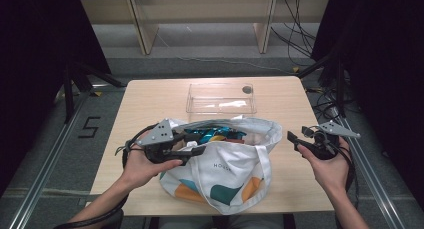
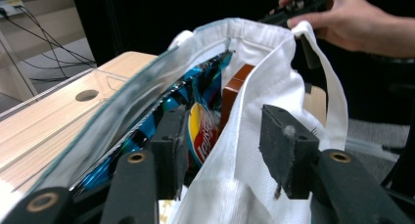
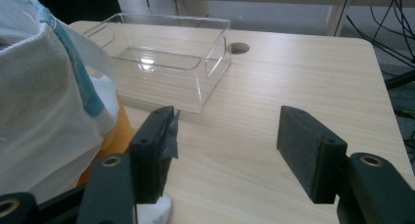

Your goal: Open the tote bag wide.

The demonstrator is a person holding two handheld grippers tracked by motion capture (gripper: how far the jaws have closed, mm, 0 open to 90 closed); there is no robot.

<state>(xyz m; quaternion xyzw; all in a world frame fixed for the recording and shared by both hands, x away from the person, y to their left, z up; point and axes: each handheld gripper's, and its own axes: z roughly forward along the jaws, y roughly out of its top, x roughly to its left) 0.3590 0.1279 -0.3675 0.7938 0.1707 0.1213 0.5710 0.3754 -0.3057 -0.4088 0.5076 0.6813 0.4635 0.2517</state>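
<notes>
A: Room check?

B: From my seat: tote bag (image 1: pixel 225 164) sits on the near half of the table (image 1: pixel 150 99), its bottom close to the near edge. A clear plastic box (image 1: pixel 221 98) stands just behind it, touching or nearly touching the bag's far rim. Open tabletop left and right of the bag. There is a round cable hole (image 1: pixel 246 89) in the table by the box's far right corner.

A: Bag itself?

B: White canvas with teal and orange shapes on the front and small dark lettering mid-panel. Mouth open and facing up. Inside I see a blue chip packet (image 2: pixel 198 104) and a brown box edge (image 2: pixel 234 94) beside it. One white handle strap (image 1: pixel 265 161) hangs down the front right.

A: Left tongs?

B: Left tongs (image 2: pixel 222 141) are at the bag's left rim. One jaw is inside the mouth against the chip packet, the other outside, with the near canvas wall running between them. About half open, and I can't tell whether the pads press the cloth.

A: Right?

B: Right tongs (image 3: pixel 225 145) are wide apart and hold nothing, over bare table just right of the bag.
</notes>
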